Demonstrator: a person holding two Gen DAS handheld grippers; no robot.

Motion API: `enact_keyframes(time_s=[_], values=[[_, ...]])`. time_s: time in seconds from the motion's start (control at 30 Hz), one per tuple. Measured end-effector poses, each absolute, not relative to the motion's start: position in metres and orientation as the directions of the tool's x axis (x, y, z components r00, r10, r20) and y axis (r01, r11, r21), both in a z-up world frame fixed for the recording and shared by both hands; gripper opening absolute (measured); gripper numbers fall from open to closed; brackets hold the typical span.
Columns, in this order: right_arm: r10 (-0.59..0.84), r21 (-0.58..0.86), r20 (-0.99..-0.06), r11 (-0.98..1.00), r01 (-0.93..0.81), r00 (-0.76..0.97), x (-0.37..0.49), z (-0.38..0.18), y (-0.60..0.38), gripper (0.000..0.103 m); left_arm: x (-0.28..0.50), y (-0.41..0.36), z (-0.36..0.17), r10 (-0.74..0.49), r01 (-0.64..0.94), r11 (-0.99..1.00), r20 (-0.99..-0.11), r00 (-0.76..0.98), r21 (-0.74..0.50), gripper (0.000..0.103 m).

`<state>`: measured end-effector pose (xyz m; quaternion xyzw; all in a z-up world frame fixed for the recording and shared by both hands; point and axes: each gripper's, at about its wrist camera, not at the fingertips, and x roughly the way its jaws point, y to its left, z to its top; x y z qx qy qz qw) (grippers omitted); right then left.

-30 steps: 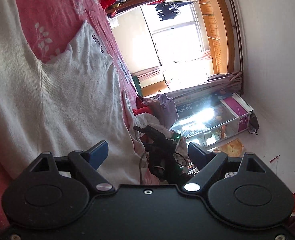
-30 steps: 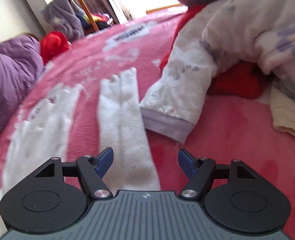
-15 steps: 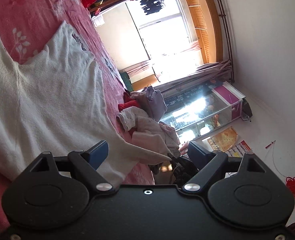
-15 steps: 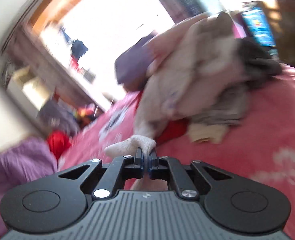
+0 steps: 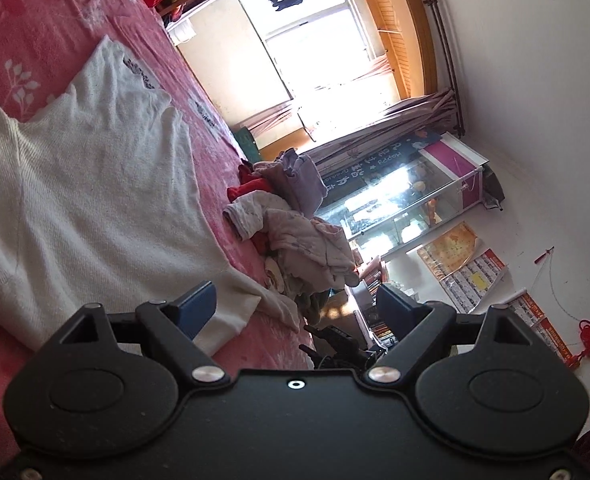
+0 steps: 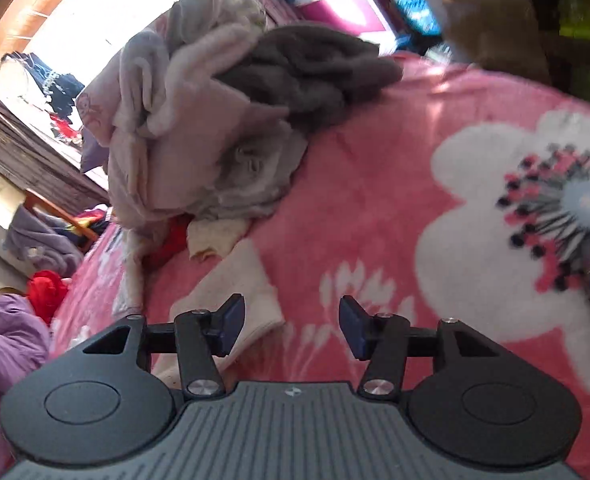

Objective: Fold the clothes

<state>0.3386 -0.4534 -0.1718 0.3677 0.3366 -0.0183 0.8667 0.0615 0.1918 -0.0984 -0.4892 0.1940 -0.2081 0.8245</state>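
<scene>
Right wrist: sleeve cuff (image 6: 235, 296) beside opening claw (image 6: 291, 324).

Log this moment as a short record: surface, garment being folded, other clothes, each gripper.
surface: pink floral blanket
garment: white knit sweater spread flat, sleeve cuff lying by the right gripper
other clothes: unfolded pile beyond the cuff
left gripper: open, nothing between its fingers
right gripper: jaws opening, only blanket between them, cuff beside one finger
</scene>
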Motion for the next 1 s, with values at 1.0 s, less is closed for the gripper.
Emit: enact_keyframes(time_s=[1.0], values=[[-0.007, 0.185, -0.460, 0.977, 0.104, 0.888, 0.398, -0.061, -0.342, 0.043, 0.065, 0.187, -0.115, -0.554, 0.133, 0.382, -0.111, 0.825, -0.915, 0.088]])
